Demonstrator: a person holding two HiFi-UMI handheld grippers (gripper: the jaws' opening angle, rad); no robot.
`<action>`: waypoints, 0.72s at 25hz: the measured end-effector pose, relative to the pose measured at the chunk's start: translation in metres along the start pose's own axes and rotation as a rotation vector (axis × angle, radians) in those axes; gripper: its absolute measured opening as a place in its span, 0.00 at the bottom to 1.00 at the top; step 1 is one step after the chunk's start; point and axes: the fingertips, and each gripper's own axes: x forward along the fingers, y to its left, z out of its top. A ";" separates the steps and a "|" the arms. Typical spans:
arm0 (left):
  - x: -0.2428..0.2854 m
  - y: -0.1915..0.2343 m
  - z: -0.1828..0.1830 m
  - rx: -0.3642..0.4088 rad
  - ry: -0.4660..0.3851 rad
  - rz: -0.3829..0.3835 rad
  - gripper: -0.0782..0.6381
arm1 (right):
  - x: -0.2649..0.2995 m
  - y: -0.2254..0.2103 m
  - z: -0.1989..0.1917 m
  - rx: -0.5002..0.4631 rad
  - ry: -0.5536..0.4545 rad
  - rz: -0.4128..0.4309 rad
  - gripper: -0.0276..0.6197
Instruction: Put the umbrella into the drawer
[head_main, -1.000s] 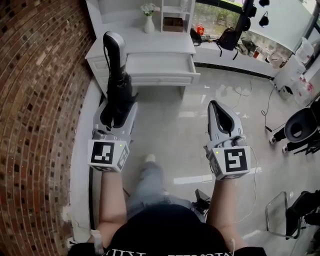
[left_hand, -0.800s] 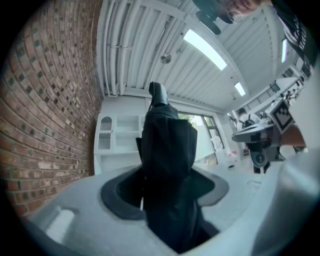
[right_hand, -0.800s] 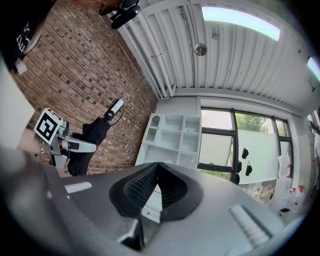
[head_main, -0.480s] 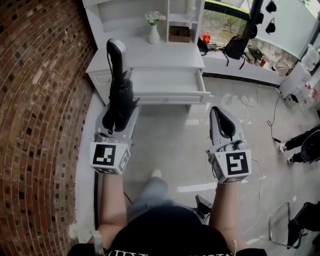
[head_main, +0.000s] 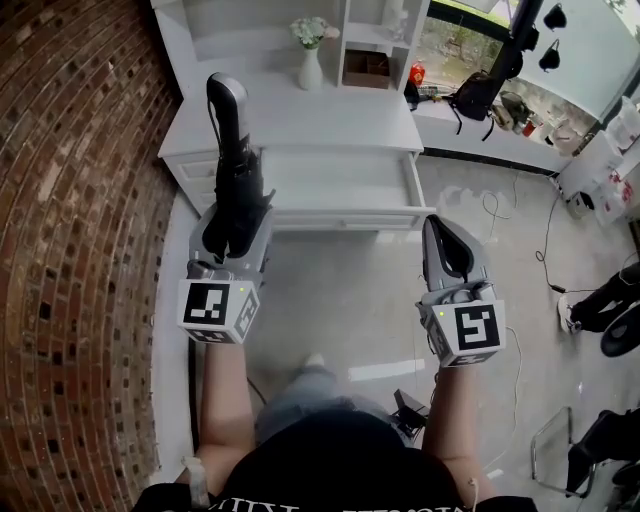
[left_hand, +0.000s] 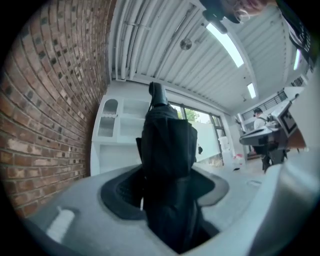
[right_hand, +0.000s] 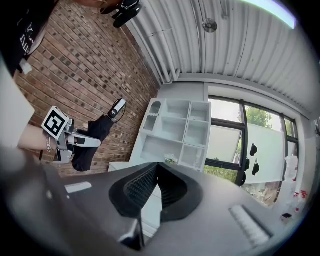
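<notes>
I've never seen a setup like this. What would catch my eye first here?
A black folded umbrella sticks out of the left claw, gripped between its jaws and pointing toward the white dresser beside the brick wall. Just ahead, the dresser's drawer stands pulled open. The right claw, at the lower right of the head view, is shut with nothing in it.

I saw a black umbrella (head_main: 238, 190), a white drawer (head_main: 340, 190), a red-brown brick wall (head_main: 70, 200) and a pale grey floor (head_main: 340, 300).
</notes>
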 end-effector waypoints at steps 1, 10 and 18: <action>0.008 0.008 -0.003 -0.005 0.003 -0.001 0.45 | 0.010 0.000 0.000 -0.003 0.004 -0.002 0.05; 0.042 0.045 -0.010 -0.017 -0.008 0.002 0.45 | 0.061 -0.007 0.007 -0.021 0.001 -0.020 0.05; 0.072 0.050 -0.027 -0.009 0.015 -0.013 0.45 | 0.092 -0.024 -0.017 0.020 0.028 -0.030 0.05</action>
